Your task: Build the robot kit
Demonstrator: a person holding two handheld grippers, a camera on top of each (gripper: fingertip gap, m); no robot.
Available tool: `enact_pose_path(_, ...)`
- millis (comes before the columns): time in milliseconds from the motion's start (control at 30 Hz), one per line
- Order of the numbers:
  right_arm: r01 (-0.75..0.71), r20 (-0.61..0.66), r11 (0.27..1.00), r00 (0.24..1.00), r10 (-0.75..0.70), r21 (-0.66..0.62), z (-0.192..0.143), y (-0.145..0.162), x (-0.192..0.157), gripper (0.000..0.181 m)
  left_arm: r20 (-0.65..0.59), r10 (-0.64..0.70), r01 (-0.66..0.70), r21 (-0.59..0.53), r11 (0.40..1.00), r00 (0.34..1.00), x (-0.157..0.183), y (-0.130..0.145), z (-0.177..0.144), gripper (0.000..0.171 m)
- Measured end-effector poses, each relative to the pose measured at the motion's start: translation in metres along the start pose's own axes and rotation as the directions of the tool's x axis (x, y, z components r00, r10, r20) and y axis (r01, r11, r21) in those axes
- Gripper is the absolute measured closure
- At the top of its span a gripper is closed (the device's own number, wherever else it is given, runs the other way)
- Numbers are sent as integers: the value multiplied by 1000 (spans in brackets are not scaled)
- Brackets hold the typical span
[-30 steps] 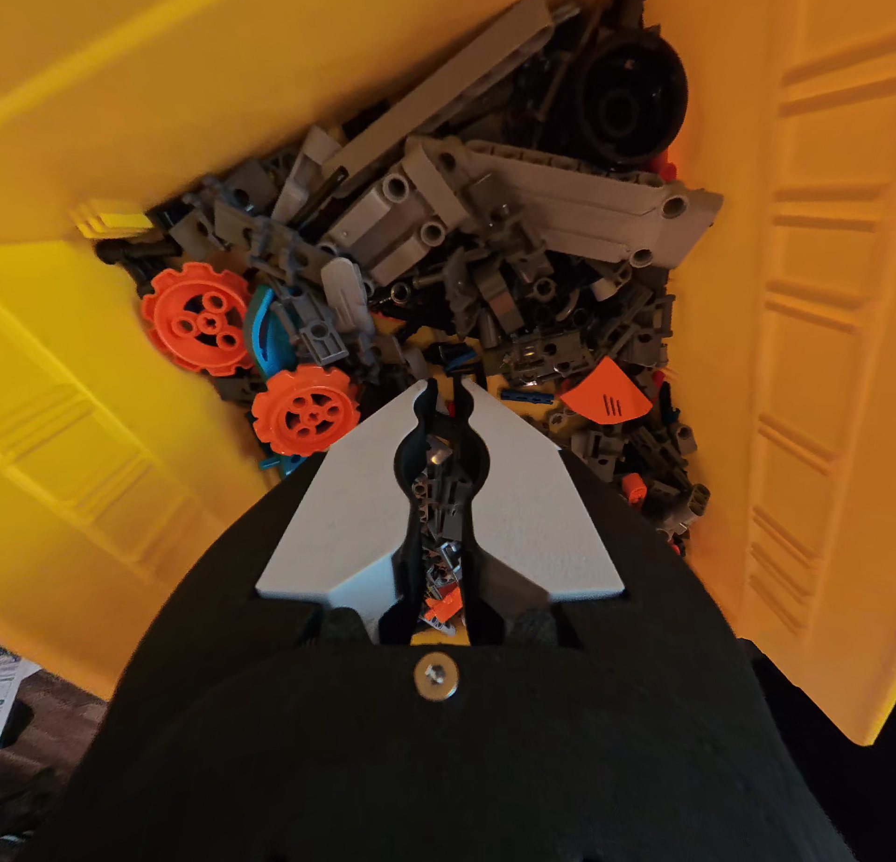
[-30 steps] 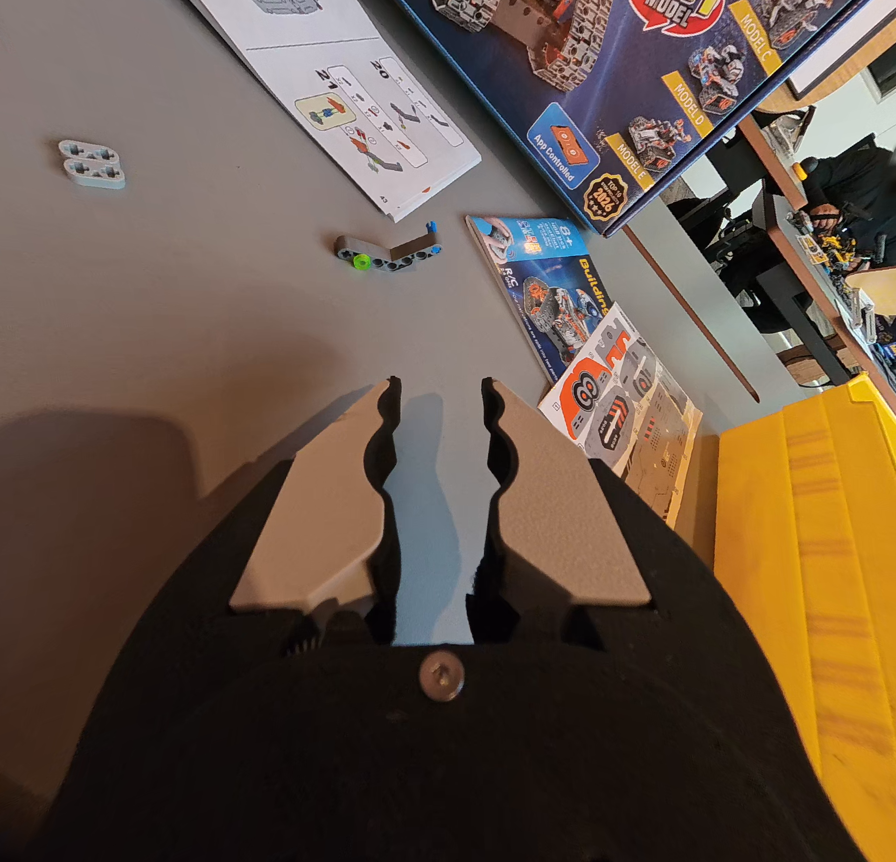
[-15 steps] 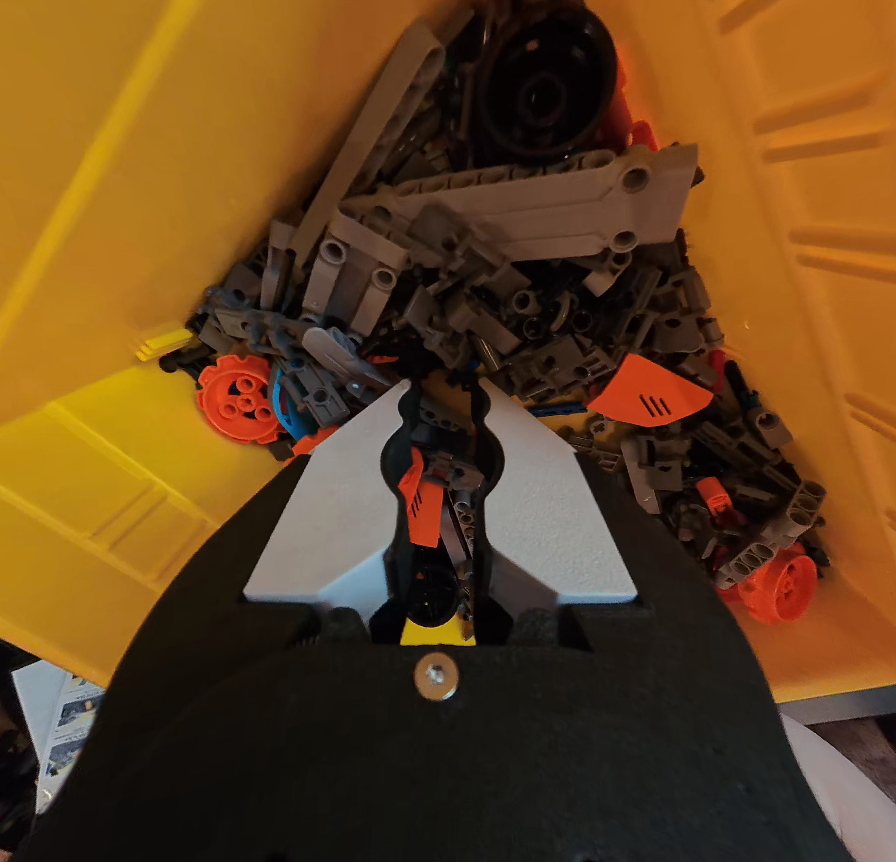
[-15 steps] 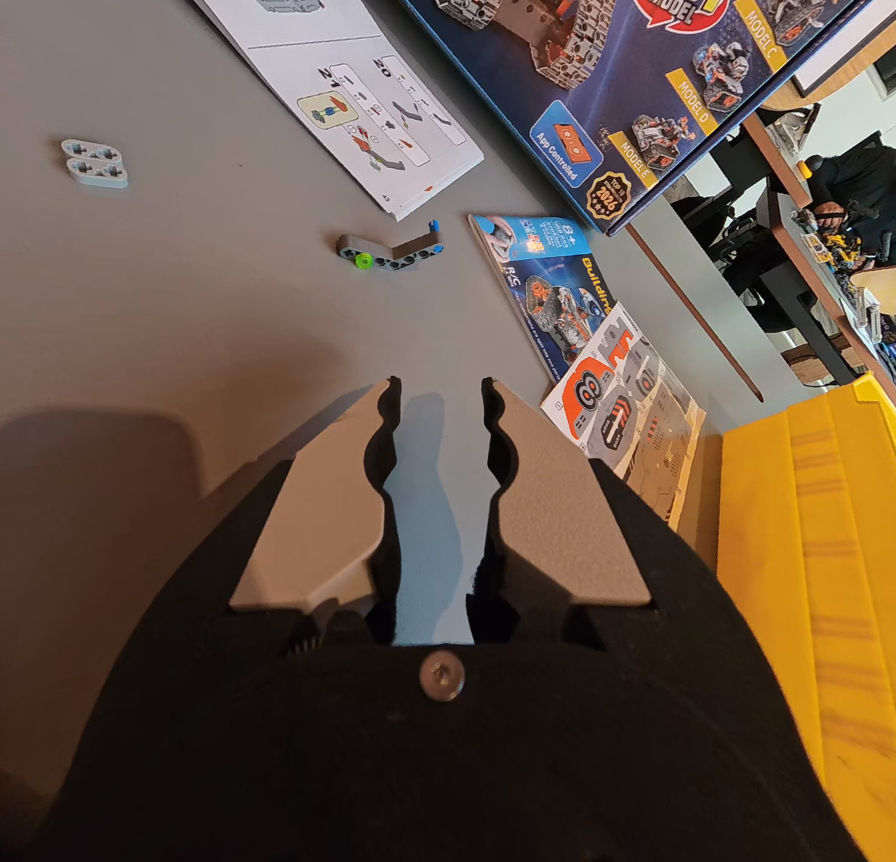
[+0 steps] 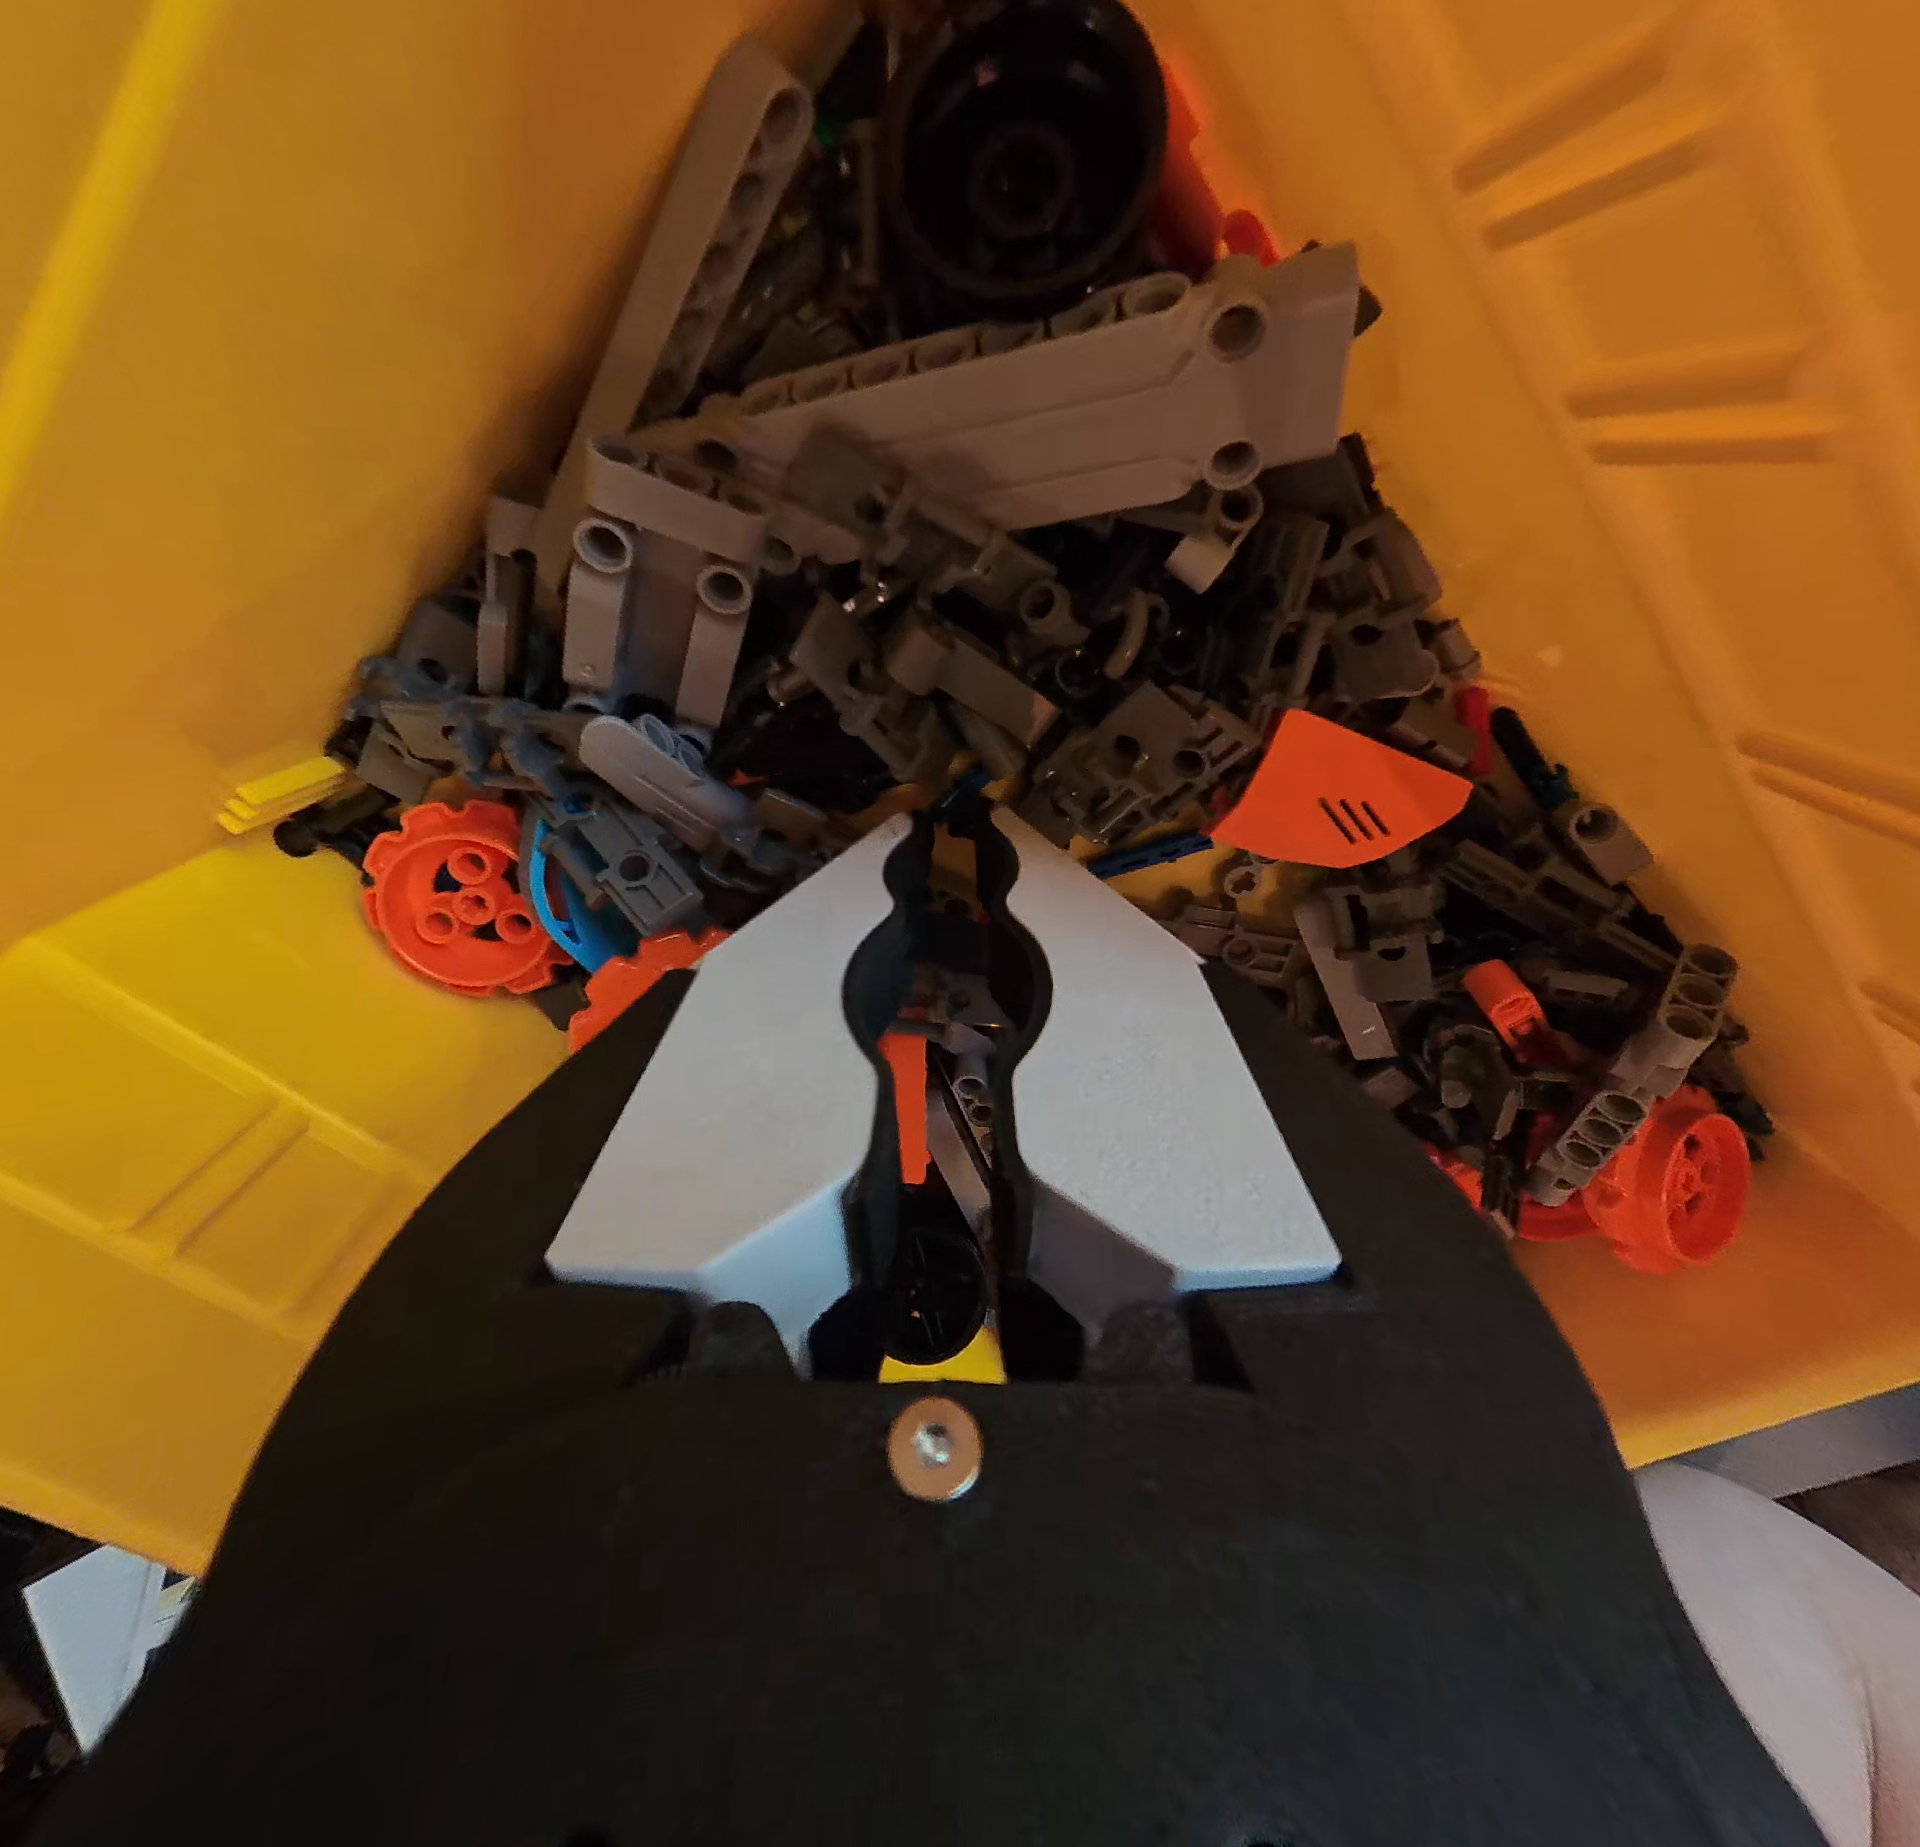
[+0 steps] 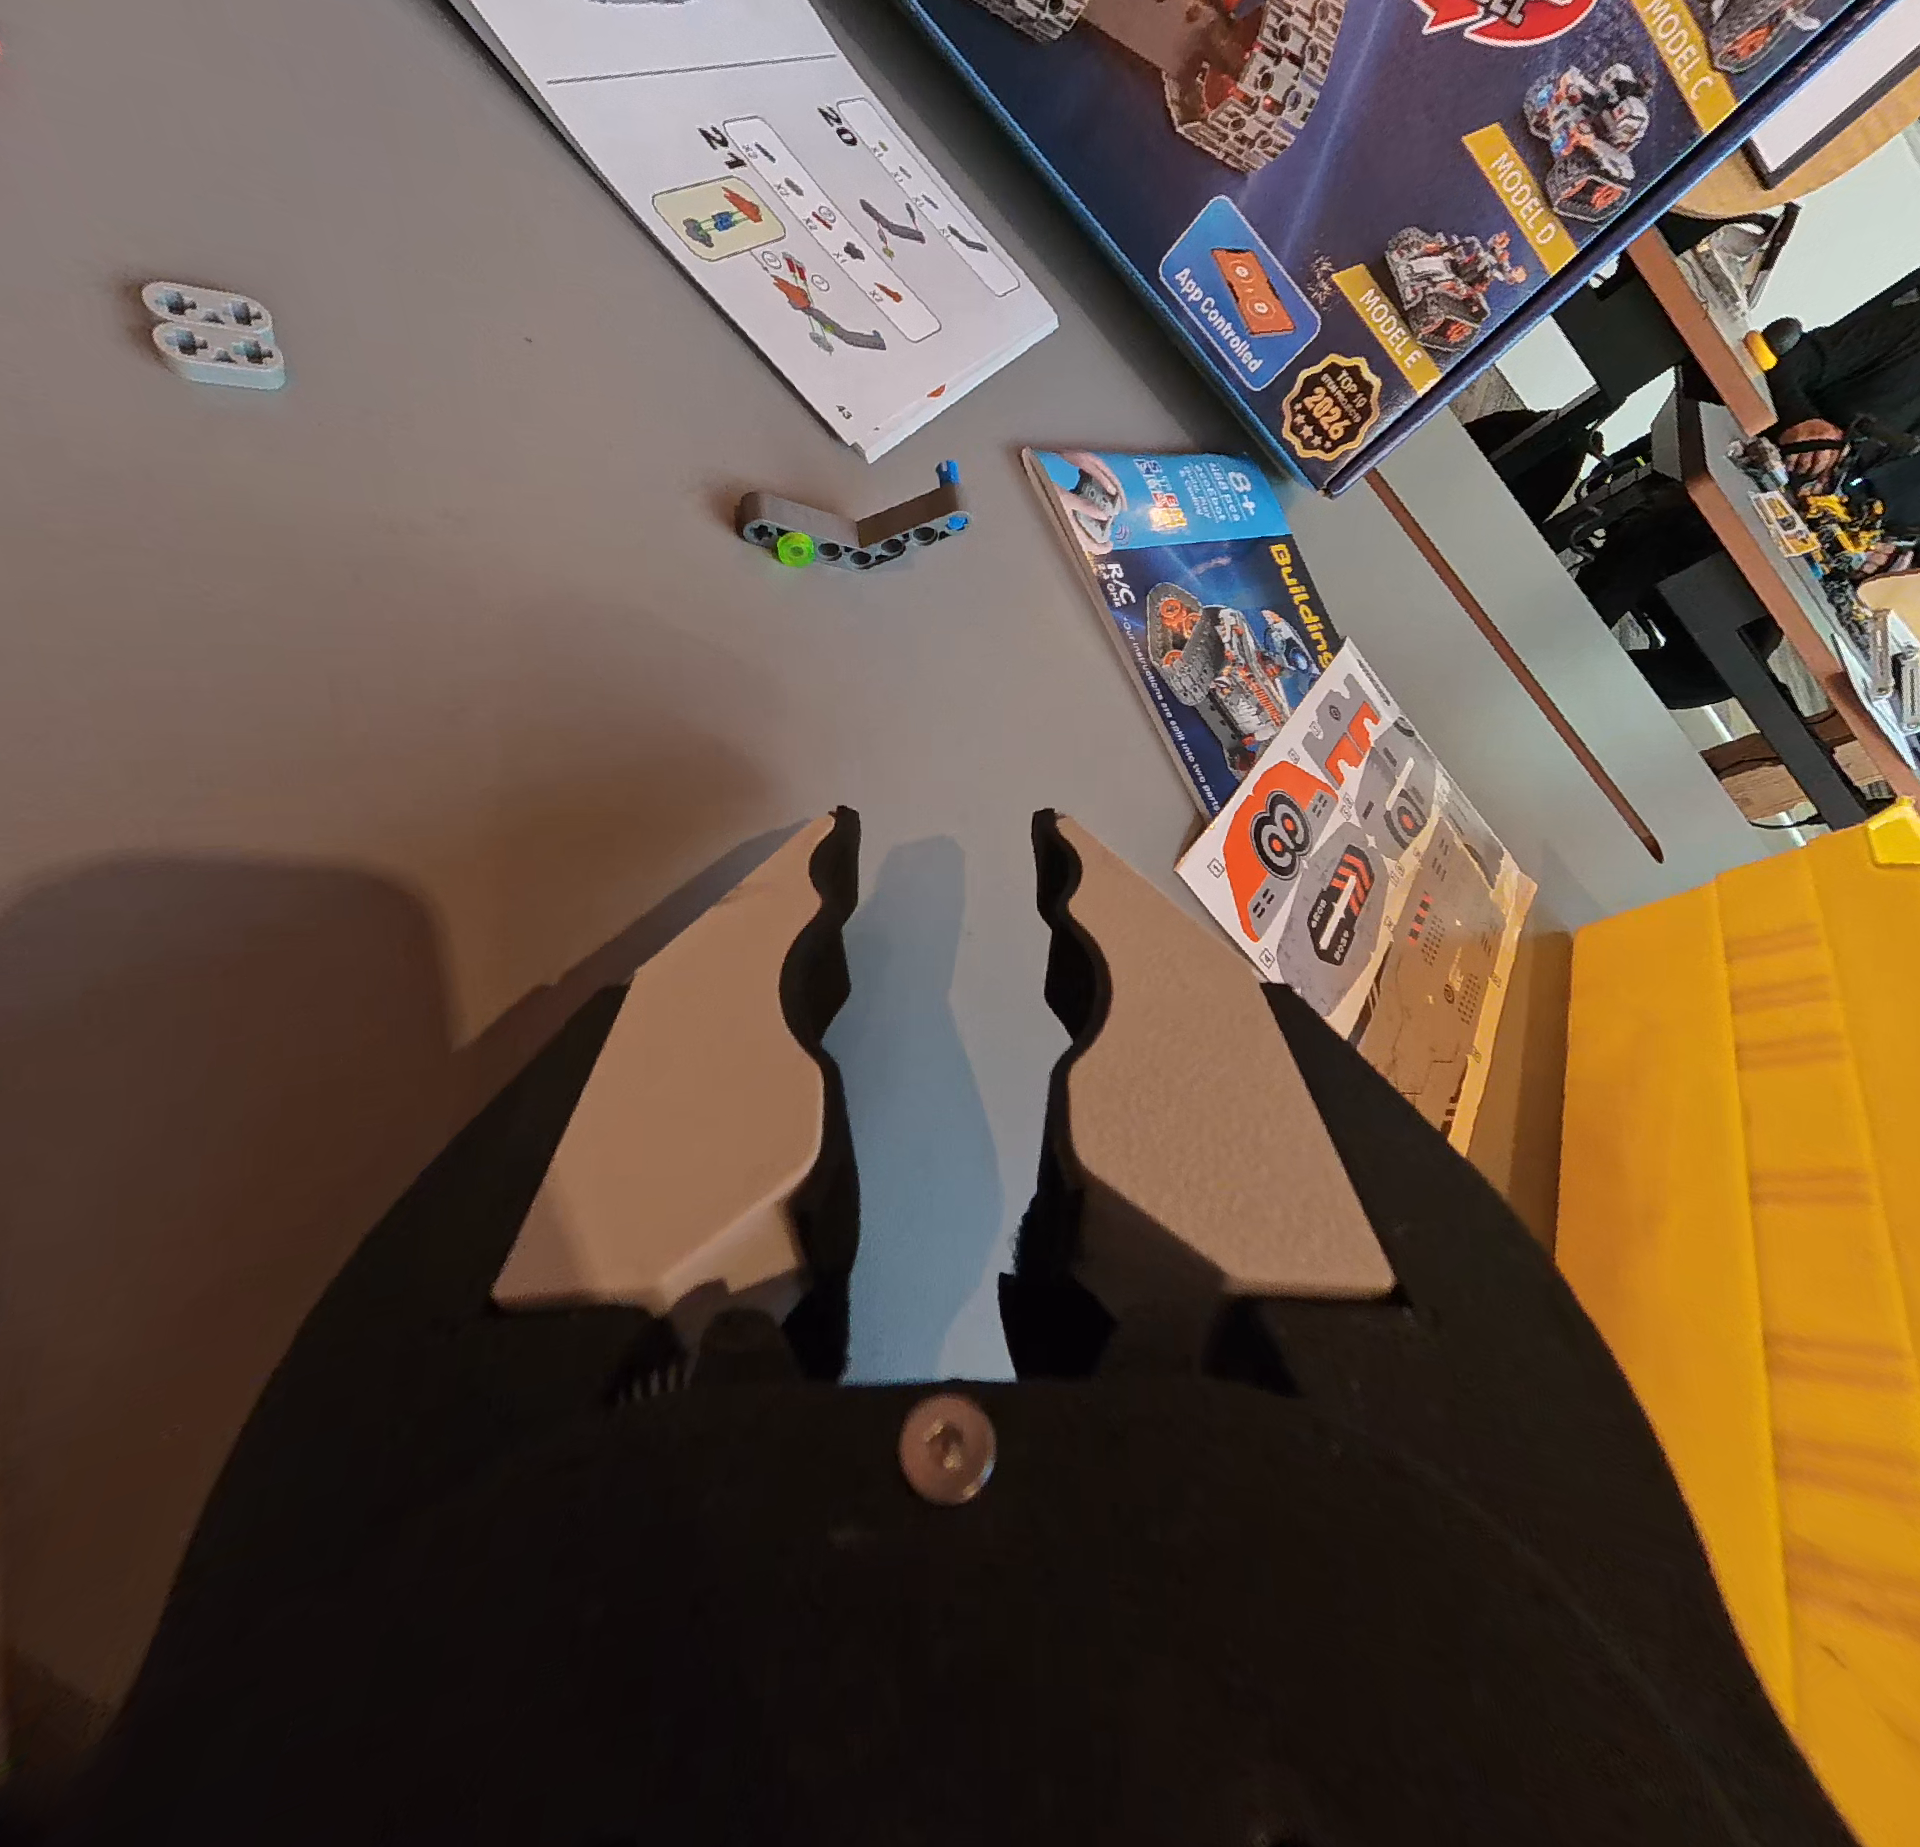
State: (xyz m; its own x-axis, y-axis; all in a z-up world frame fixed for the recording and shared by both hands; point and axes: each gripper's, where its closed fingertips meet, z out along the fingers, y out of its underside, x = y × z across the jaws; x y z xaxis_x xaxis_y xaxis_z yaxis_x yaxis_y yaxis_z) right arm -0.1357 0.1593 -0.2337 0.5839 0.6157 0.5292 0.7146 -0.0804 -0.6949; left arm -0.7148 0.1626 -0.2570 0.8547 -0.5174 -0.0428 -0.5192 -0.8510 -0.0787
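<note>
The left gripper (image 5: 951,836) has narrowed its fingers over the brick pile (image 5: 997,592) in the yellow bin's (image 5: 312,363) corner, whether gripping I cannot tell; the right gripper (image 6: 943,829) hangs half-open as before above the grey table (image 6: 416,602).

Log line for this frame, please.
left gripper: nearly closed, in yellow bin over brick pile | right gripper: open, empty, above grey table

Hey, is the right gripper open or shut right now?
Open. In the right wrist view the right gripper has its jaws apart, with bare grey table showing through the gap and nothing between them.
</note>
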Motion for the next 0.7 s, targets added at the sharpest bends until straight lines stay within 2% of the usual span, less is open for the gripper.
enact_pose_path(167,1,2,1000,1000,-1,4,0,-1,0,147,12,42,-42,-11,999,999,2,2,0,170)
enact_pose_path(267,-1,2,1000,1000,1,6,-1,-1,0,147,60,79,-75,-64,995,995,-4,12,2,171)
enact_pose_path(433,0,6,1000,1000,0,6,-1,-1,-1,147,45,56,-57,8,998,997,-2,4,-8,171)
enact_pose_path(467,0,6,1000,1000,0,6,-1,-1,-1,147,28,46,-46,31,998,999,0,1,-10,170)
enact_pose_path(533,0,6,1000,1000,0,8,-1,-1,-1,147,-17,-20,21,39,999,1000,2,-2,-11,151)
enact_pose_path(600,-1,5,1000,1000,1,9,-1,-2,-1,147,-38,-90,91,15,996,995,1,1,-9,149)
enact_pose_path(700,-2,5,1000,1000,2,12,-1,-2,-1,147,-40,-114,114,-5,993,993,-1,4,-6,146)
